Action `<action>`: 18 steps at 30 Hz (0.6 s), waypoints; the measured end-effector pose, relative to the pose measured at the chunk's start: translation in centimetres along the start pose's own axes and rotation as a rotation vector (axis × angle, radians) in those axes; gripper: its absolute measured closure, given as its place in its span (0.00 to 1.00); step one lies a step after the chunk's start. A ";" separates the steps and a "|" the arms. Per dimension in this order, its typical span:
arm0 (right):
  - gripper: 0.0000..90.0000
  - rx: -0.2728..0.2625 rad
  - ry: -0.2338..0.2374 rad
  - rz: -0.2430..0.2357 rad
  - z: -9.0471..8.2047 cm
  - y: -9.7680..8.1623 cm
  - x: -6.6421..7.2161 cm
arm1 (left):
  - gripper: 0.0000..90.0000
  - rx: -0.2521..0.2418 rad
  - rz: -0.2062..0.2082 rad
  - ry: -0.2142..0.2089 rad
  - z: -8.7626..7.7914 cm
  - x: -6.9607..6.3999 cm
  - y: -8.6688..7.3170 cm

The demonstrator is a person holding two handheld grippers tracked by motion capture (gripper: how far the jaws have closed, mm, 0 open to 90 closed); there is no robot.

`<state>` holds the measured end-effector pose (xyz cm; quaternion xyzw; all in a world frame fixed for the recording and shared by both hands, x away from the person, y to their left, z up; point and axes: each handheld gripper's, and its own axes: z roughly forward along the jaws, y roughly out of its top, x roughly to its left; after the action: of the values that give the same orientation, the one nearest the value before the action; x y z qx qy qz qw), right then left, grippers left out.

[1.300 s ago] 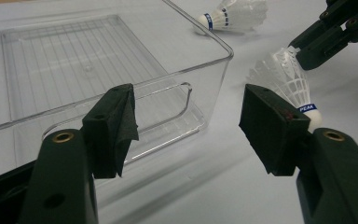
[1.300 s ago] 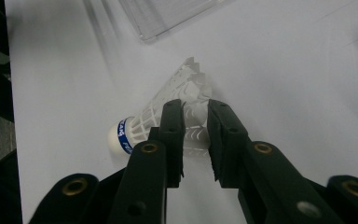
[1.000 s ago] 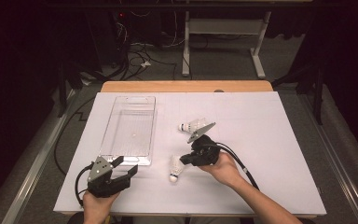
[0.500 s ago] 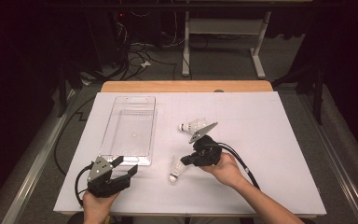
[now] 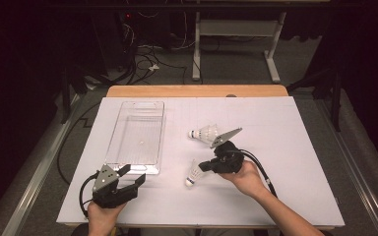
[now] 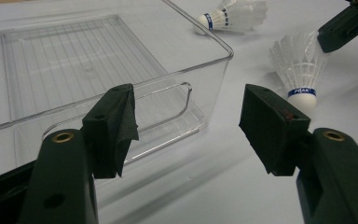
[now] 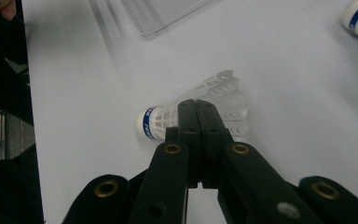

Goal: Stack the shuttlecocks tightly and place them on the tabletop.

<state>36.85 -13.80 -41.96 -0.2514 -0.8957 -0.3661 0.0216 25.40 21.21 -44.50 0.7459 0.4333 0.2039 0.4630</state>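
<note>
Shuttlecock (image 5: 193, 174) on surface (image 5: 295, 147) beside clear tray (image 5: 137, 137), skirt pinched in right tongs (image 7: 197, 109). Second shuttlecock (image 5: 204, 133) close behind. Left tongs (image 6: 186, 121) spread, empty. Pinch point itself hidden behind tongs.

The tabletop (image 5: 295, 147) is covered in a smooth, matt white sheet, with a strip of bare light wood along its far edge, and the box (image 5: 137, 137) on it is clear, glossy hard plastic with fine ribs moulded into its floor. Both shuttlecocks, the near one (image 5: 193, 174) and the far one (image 5: 204, 133), have white, slightly shiny plastic skirts of open mesh and a blue printed band at the base. The left claw (image 5: 129, 175) and right claw (image 5: 205, 166) are matt black plastic with brass-coloured rivets and dull, soft-looking black pads (image 6: 116, 123), and each carries a grey, matt plate.
</note>
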 end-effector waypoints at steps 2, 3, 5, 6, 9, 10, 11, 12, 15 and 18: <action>1.00 -0.017 -0.013 0.002 -0.4 -0.2 -0.2 | 0.41 0.000 0.000 0.000 0.0 0.0 0.0; 1.00 -0.020 -0.016 0.008 -0.6 -0.3 -0.2 | 0.41 0.000 0.001 0.001 0.0 0.0 0.0; 1.00 -0.021 -0.024 0.009 -0.9 -0.6 -0.4 | 0.41 0.000 0.001 0.002 0.0 0.0 0.0; 1.00 -0.021 -0.024 0.009 -0.9 -0.6 -0.4 | 0.41 0.000 0.001 0.002 0.0 0.0 0.0; 1.00 -0.026 -0.045 0.039 -1.5 -1.2 -1.0 | 0.41 0.000 0.001 0.002 0.0 0.0 0.0; 1.00 -0.032 -0.050 0.036 -1.6 -1.3 -1.2 | 0.41 0.000 0.001 0.001 0.0 0.0 0.0; 1.00 -0.035 -0.055 0.041 -1.8 -1.4 -1.3 | 0.41 0.000 0.001 0.002 0.0 0.0 0.0; 1.00 -0.038 -0.063 0.039 -1.9 -1.5 -1.5 | 0.41 0.000 0.000 0.002 0.0 0.0 0.0; 1.00 -0.044 -0.081 0.058 -2.4 -1.9 -1.8 | 0.41 0.001 0.001 0.002 0.0 0.0 0.0; 1.00 -0.045 -0.097 0.073 -2.8 -2.2 -2.1 | 0.41 -0.001 0.001 0.002 0.0 -0.1 0.0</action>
<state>37.26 -17.94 -41.84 -0.3016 -0.8775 -0.3727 -0.0141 25.34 21.17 -44.49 0.7455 0.4336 0.2051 0.4628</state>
